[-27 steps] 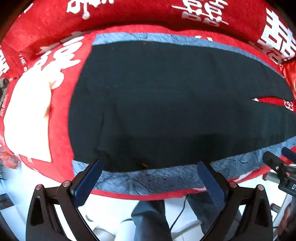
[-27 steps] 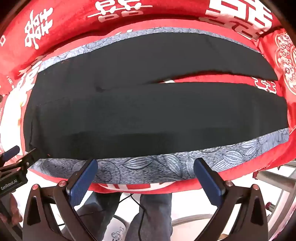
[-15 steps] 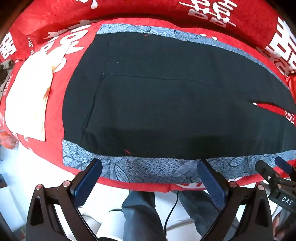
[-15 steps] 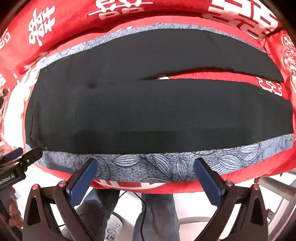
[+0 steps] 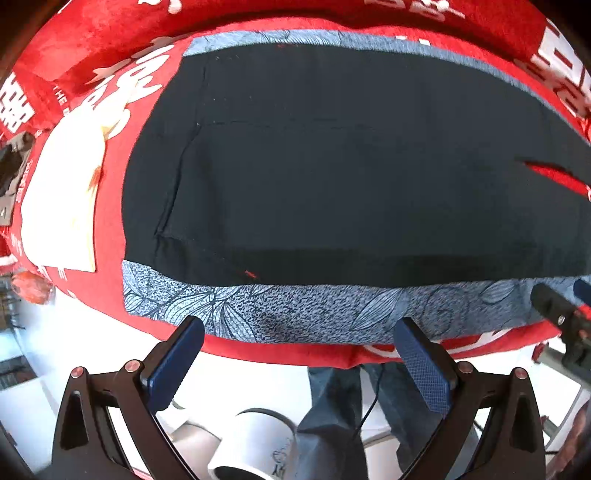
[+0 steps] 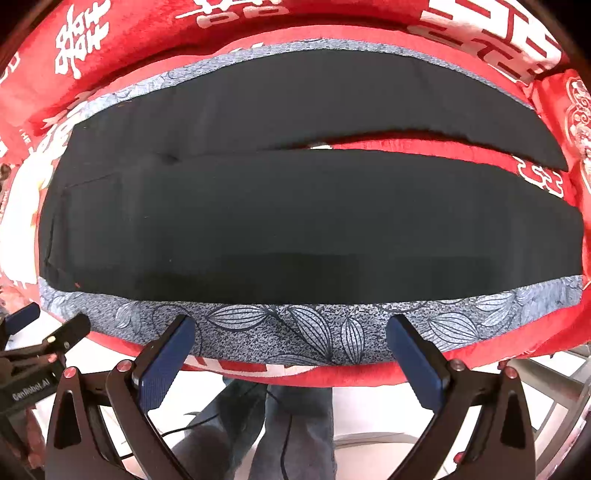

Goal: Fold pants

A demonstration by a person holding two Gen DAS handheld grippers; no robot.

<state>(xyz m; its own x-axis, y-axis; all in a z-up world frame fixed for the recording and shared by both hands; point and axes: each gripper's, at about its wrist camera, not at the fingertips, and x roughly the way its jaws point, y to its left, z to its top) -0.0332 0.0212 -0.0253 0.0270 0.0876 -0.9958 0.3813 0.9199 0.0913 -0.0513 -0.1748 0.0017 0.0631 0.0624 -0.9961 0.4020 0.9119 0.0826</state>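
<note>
Red bedding (image 6: 258, 29) carries a grey leaf-print cloth (image 6: 280, 328), giving you a flat bed for the black pants (image 6: 295, 221), spread legs-apart for folding. Your left gripper (image 5: 299, 354) and right gripper (image 6: 291, 350) hover wide open, empty, above the near edge.

A desk draped in a red plush cloth (image 5: 110, 206) printed with large white characters is shown from above. A grey leaf-patterned cloth (image 6: 280, 332) is spread flat on the red cloth, and black pants (image 6: 295, 221) are laid flat upon it, leaving grey strips exposed at 12 and 6 o'clock. The two legs are seen to part toward 3 o'clock, with red cloth visible in the gap. At 9 o'clock, a cream-white folded cloth (image 5: 62, 199) is laid directly on the red cloth, just beside the waist end of the pants.
</note>
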